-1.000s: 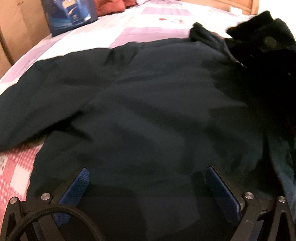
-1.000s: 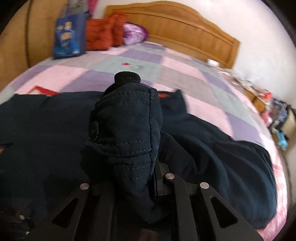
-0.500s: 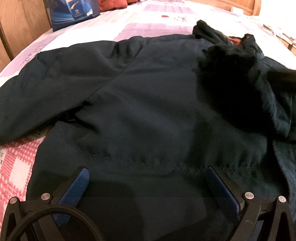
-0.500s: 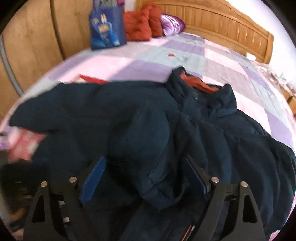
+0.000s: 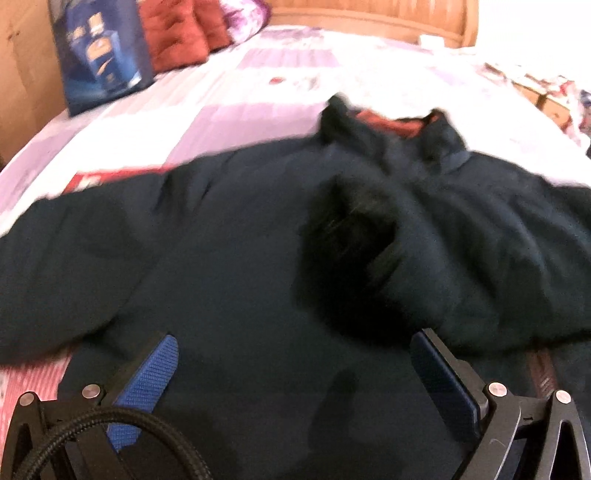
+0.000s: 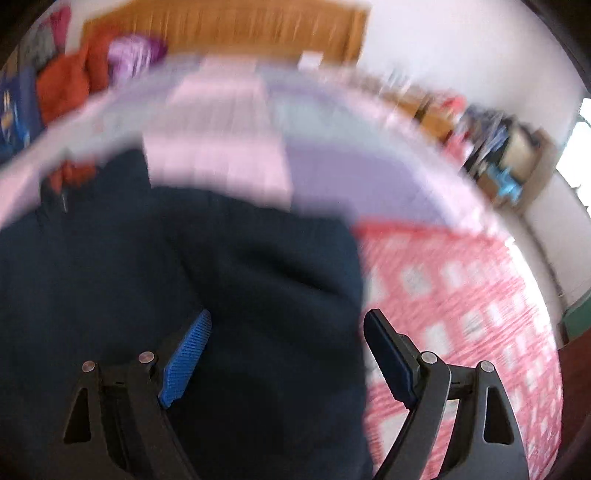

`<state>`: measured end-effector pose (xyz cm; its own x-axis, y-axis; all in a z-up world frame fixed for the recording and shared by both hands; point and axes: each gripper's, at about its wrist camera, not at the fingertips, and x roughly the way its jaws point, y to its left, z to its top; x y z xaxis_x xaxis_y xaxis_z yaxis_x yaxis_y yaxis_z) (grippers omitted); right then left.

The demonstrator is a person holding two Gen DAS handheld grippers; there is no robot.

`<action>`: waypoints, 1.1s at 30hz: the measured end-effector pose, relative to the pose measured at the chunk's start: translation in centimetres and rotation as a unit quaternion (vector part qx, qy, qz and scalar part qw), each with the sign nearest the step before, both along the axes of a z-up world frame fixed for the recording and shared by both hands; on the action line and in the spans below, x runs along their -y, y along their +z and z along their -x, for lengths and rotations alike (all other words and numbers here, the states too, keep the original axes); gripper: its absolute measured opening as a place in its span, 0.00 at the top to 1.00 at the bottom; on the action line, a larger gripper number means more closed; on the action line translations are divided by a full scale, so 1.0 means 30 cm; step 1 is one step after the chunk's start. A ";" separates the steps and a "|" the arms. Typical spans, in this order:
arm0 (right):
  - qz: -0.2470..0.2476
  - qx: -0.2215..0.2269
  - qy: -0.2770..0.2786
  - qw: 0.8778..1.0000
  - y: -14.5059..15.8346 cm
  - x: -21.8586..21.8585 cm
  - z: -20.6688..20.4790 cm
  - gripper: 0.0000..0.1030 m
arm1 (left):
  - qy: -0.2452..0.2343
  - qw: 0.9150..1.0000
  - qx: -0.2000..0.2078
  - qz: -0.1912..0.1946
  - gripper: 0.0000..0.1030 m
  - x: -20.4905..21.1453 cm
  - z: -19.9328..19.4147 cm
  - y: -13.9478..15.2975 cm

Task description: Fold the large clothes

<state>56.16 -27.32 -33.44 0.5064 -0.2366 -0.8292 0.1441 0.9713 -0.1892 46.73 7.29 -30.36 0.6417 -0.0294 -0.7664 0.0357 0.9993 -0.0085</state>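
A bed (image 5: 258, 110) with a checked cover in pink, lilac and white fills both views, its wooden headboard (image 5: 369, 22) along the top edge. Spread across the cover lies the dark navy jacket (image 5: 221, 258), taking up the middle and lower part of the left wrist view and the lower left of the right wrist view. Its collar (image 5: 399, 125), lined in rust orange, sits upper centre in the left view, and one sleeve (image 5: 351, 236) lies folded over the body, right of centre. A blue bag (image 5: 99, 55) stands in the upper left corner, with red cushions (image 5: 177, 33) just beside it.

The left gripper (image 5: 293, 369) hangs over the jacket's lower part with its jaws spread wide, nothing between the blue pads. The right gripper (image 6: 286, 345), in a badly blurred view, sits above the jacket's right edge, its jaws likewise wide apart and clear of the cloth.
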 end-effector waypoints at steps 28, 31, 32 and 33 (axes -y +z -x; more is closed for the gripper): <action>-0.018 0.120 0.047 0.992 0.046 0.058 0.127 0.14 | 0.002 0.990 -0.117 0.082 0.00 0.092 -0.394 -0.194; -0.036 0.141 0.043 0.988 0.089 0.051 0.095 0.14 | -0.001 0.992 -0.108 0.065 0.00 0.112 -0.390 -0.191; -0.037 0.127 0.040 0.990 0.076 0.053 0.070 0.14 | -0.001 0.993 -0.103 0.054 0.00 0.119 -0.385 -0.190; -0.035 0.100 0.031 0.994 0.042 0.066 0.030 0.14 | -0.001 0.994 -0.100 0.046 0.00 0.123 -0.380 -0.190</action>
